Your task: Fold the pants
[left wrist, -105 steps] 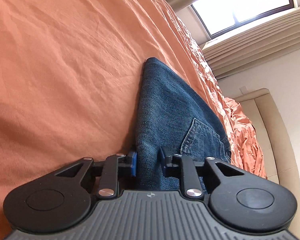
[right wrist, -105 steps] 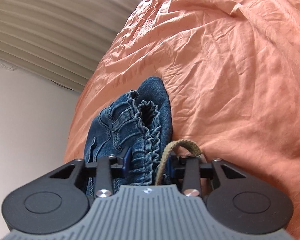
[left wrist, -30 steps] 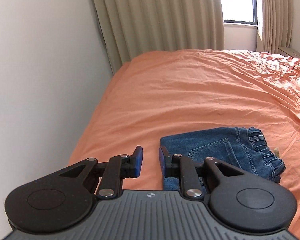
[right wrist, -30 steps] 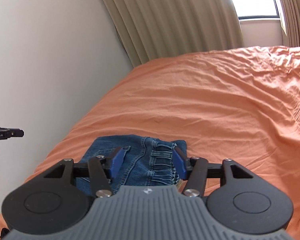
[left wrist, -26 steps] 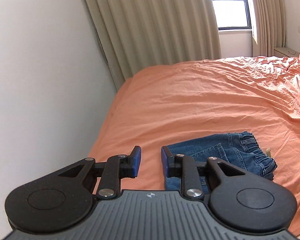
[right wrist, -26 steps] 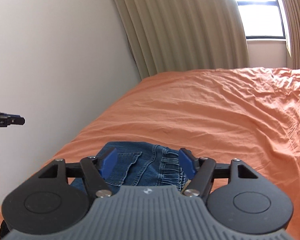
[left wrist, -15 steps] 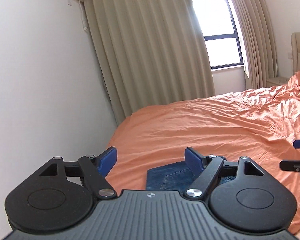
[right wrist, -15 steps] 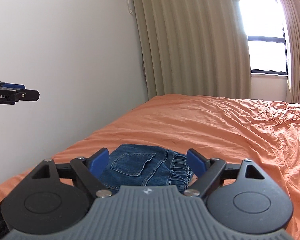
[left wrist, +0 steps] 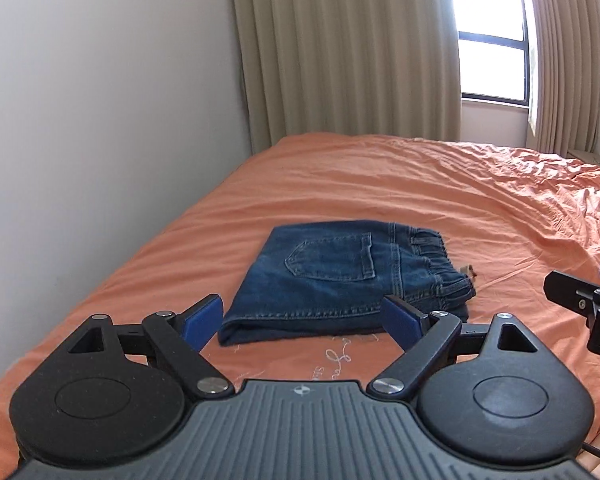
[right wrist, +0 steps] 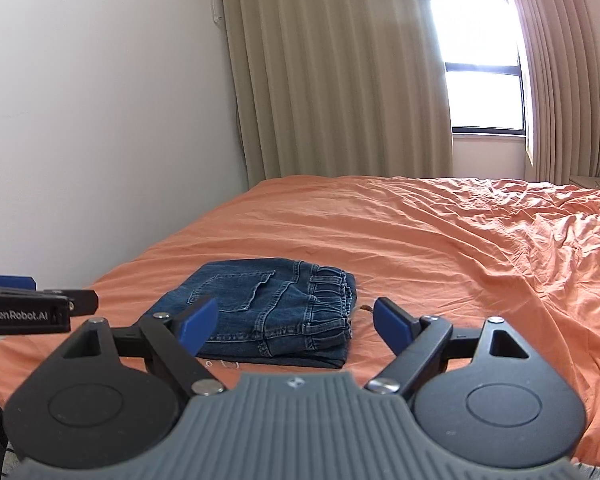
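On an orange bed sheet (left wrist: 380, 184) near the wall-side edge of the bed, a pair of blue denim pants (left wrist: 340, 276) lies folded into a compact, roughly rectangular stack, back pocket up. Both tools are clear of it. The left hand-held gripper (left wrist: 300, 318) is opening, its blue pads (left wrist: 202, 316) spread wide with nothing between them but the view of the denim beyond. The right hand-held gripper (right wrist: 296, 320) stands equally wide and empty, and each tool shows at the edge of the other's camera.

The fold looks finished, so the risks are small ones. A tan drawstring end (left wrist: 469, 270) pokes out beside the waistband onto the sheet; a finger passing low could snag it and drag the top layer askew. Denim stacked this thick tends to spring, and the gathered elastic waistband (right wrist: 332, 300) sits bulkier than the folded end, so the upper layers may slide or gape if the mattress is jolted. Any further tidying pass would mean pinching all layers at once, or the stack could peel apart.

In the left wrist view the bundle's long axis runs left to right and slightly away, with the waistband pointing right toward the middle of the bed and the smooth folded end (left wrist: 236, 320) toward the wall (left wrist: 100, 120).
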